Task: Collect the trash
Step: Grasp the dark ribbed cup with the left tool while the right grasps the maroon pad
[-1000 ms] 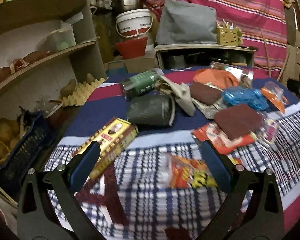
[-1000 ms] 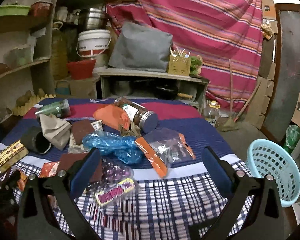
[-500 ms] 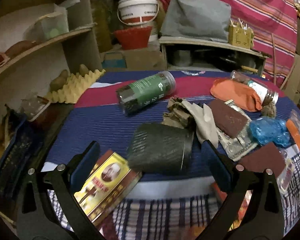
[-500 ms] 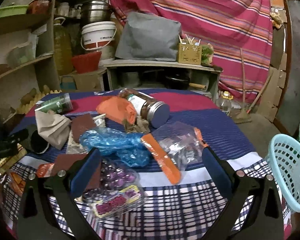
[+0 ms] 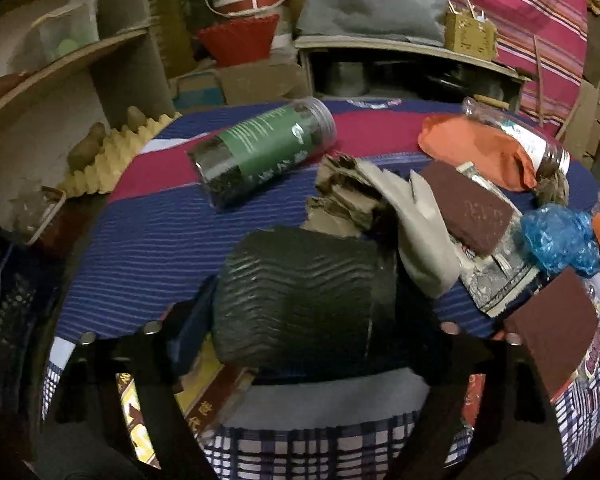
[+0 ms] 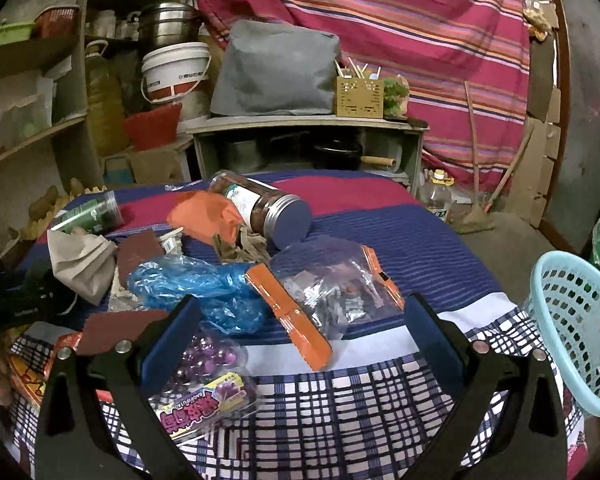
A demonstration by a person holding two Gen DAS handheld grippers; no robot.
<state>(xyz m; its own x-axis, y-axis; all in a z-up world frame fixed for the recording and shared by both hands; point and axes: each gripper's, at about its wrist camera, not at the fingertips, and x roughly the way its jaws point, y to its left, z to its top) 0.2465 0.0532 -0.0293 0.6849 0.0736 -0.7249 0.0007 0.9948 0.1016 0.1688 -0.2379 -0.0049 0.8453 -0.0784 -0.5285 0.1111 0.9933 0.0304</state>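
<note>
A cluttered storeroom with shelves at the left and a striped pink curtain behind holds a table (image 6: 380, 216) under a blue, red and checked cloth, strewn with litter. The left gripper (image 5: 304, 312) has the dark ribbed cup (image 5: 300, 300), lying on its side, between its fingers; its jaws have just been closing, the left pad sits against the cup's base, but the right pad is lost in shadow, so a firm grip cannot be told. Under the cup's near edge lies a yellow and red box (image 5: 204, 400). Beyond it lie crumpled brown paper (image 5: 344, 200) and a green-labelled jar (image 5: 264, 152), also on its side. The right gripper (image 6: 300, 336) hovers with its jaws wide and nothing between them, over an orange-edged clear bag (image 6: 332, 292), with a blue plastic bag (image 6: 204, 288) and a pack of purple sweets (image 6: 208, 380) by its left finger. A pale blue basket (image 6: 572, 328) stands off the table's right edge.
</note>
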